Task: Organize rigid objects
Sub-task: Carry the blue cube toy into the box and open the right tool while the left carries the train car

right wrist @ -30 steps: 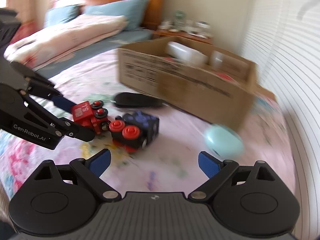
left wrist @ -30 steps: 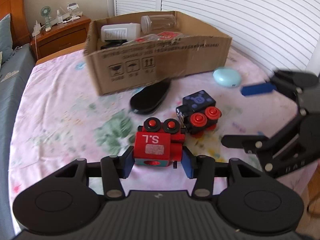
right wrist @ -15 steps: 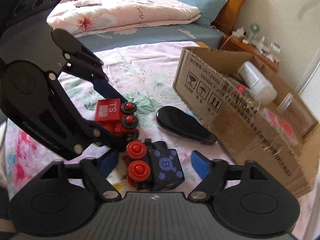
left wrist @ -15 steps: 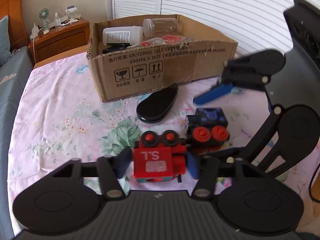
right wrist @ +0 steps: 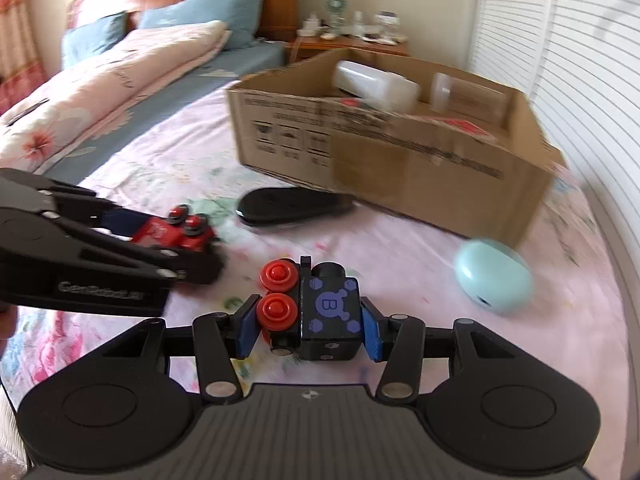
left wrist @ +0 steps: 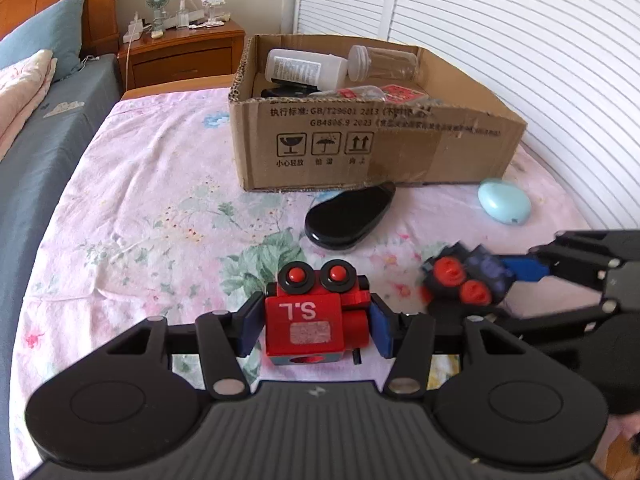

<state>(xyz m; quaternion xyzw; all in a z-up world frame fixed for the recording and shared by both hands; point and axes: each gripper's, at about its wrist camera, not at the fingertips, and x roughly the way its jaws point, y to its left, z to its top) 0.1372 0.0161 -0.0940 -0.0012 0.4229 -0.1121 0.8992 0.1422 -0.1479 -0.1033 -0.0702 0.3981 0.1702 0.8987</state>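
My left gripper is shut on a red toy train engine marked "S.L" and holds it over the flowered bedsheet. My right gripper is shut on a black toy train car with red wheels and a purple "B". In the left wrist view the black car shows blurred at the right, held by the right gripper. In the right wrist view the red engine shows at the left in the left gripper. The two toys are apart.
An open cardboard box with bottles and a red packet stands ahead on the bed. A black oval case lies in front of it, a pale blue egg-shaped case to the right. A bedside table stands behind.
My right gripper closed around the black train car and lifted it away from the red engine. My left gripper kept its hold on the red engine.
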